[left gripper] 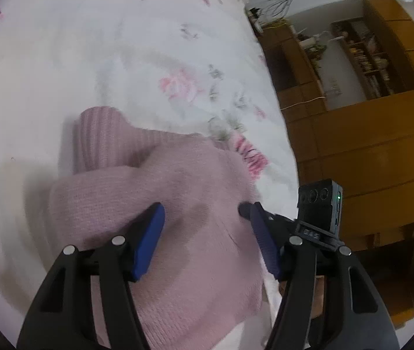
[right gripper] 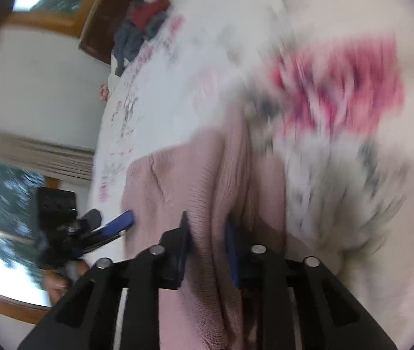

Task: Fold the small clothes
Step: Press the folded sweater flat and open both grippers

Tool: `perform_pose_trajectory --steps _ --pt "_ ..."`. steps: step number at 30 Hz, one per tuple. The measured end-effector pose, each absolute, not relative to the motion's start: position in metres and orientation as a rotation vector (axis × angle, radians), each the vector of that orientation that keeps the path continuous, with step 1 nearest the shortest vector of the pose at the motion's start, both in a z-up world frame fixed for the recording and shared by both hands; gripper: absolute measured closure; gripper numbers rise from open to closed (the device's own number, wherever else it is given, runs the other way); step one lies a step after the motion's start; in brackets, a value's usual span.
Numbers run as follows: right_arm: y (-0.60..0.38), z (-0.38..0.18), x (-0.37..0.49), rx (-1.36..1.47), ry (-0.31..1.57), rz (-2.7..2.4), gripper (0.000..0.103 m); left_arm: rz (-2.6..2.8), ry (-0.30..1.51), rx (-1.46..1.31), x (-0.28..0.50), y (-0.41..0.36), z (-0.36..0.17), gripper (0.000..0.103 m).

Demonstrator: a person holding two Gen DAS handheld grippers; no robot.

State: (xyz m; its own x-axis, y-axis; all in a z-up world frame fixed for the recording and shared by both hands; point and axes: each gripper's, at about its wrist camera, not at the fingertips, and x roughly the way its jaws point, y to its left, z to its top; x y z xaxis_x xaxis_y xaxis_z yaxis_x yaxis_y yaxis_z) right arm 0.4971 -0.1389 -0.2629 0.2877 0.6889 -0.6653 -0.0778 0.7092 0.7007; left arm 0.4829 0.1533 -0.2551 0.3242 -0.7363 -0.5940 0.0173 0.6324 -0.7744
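Note:
A pink knit sweater (left gripper: 154,183) lies bunched on a white floral bedsheet (left gripper: 119,58), its ribbed cuff or collar pointing away from me. My left gripper (left gripper: 207,221) hovers over the sweater's body, its blue pads (left gripper: 151,233) wide apart with only flat fabric beneath. In the right wrist view, my right gripper (right gripper: 208,242) is shut on a raised fold of the pink sweater (right gripper: 207,204), which bulges between the pads. The left gripper (right gripper: 116,224) shows at the sweater's left edge. This view is motion-blurred.
A heap of dark red and grey clothes (right gripper: 139,26) lies far up the bed. The bed's edge (left gripper: 288,151) runs along the right, with wooden cabinets (left gripper: 367,131) and shelves beyond. A black camera unit (left gripper: 320,213) sits beside my left gripper. A hand (right gripper: 58,283) shows at lower left.

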Motion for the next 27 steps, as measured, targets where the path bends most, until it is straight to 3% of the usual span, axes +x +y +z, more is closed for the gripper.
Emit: perform_pose_trajectory --steps 2,4,5,8,11,14,15,16,17,18,19,20,21,22,27 --pt "-0.135 -0.244 0.480 0.493 1.063 0.537 0.088 -0.550 1.150 -0.771 0.480 0.155 -0.263 0.048" --pt "-0.133 -0.261 0.479 0.468 1.108 0.499 0.087 -0.504 1.178 -0.766 0.480 0.156 -0.283 0.067" --pt "-0.132 -0.277 0.482 0.473 1.160 0.485 0.079 -0.496 1.181 -0.766 0.479 0.157 -0.285 0.069" --pt "-0.150 -0.284 0.486 0.575 1.174 0.481 0.070 -0.505 1.162 -0.793 0.479 0.165 -0.270 0.066" --pt "-0.162 -0.248 0.478 0.579 1.050 0.479 0.070 -0.556 1.092 -0.745 0.478 0.164 -0.242 0.061" --pt "-0.145 -0.244 0.486 0.585 1.079 0.601 0.071 -0.538 1.104 -0.719 0.490 0.160 -0.243 0.060" --pt "-0.137 -0.251 0.491 0.596 1.117 0.632 0.072 -0.498 1.157 -0.699 0.496 0.157 -0.257 0.060" --pt "-0.128 -0.262 0.497 0.589 1.169 0.642 0.077 -0.473 1.191 -0.673 0.499 0.154 -0.268 0.068" --pt "-0.123 -0.273 0.501 0.550 1.203 0.619 0.098 -0.440 1.208 -0.634 0.501 0.152 -0.279 0.074" --pt "-0.122 -0.285 0.505 0.492 1.220 0.580 0.103 -0.400 1.206 -0.602 0.499 0.152 -0.287 0.089" --pt "-0.128 -0.292 0.509 0.514 1.226 0.579 0.103 -0.384 1.207 -0.594 0.500 0.152 -0.288 0.096" --pt "-0.136 -0.296 0.512 0.564 1.236 0.576 0.103 -0.385 1.210 -0.610 0.499 0.155 -0.285 0.096" --pt "-0.143 -0.293 0.511 0.591 1.239 0.571 0.103 -0.390 1.196 -0.645 0.496 0.160 -0.276 0.089" --pt "-0.144 -0.287 0.508 0.581 1.230 0.572 0.103 -0.412 1.168 -0.662 0.489 0.163 -0.264 0.074" --pt "-0.137 -0.252 0.466 0.596 1.156 0.728 0.099 -0.603 1.154 -0.604 0.436 0.158 -0.239 0.071"
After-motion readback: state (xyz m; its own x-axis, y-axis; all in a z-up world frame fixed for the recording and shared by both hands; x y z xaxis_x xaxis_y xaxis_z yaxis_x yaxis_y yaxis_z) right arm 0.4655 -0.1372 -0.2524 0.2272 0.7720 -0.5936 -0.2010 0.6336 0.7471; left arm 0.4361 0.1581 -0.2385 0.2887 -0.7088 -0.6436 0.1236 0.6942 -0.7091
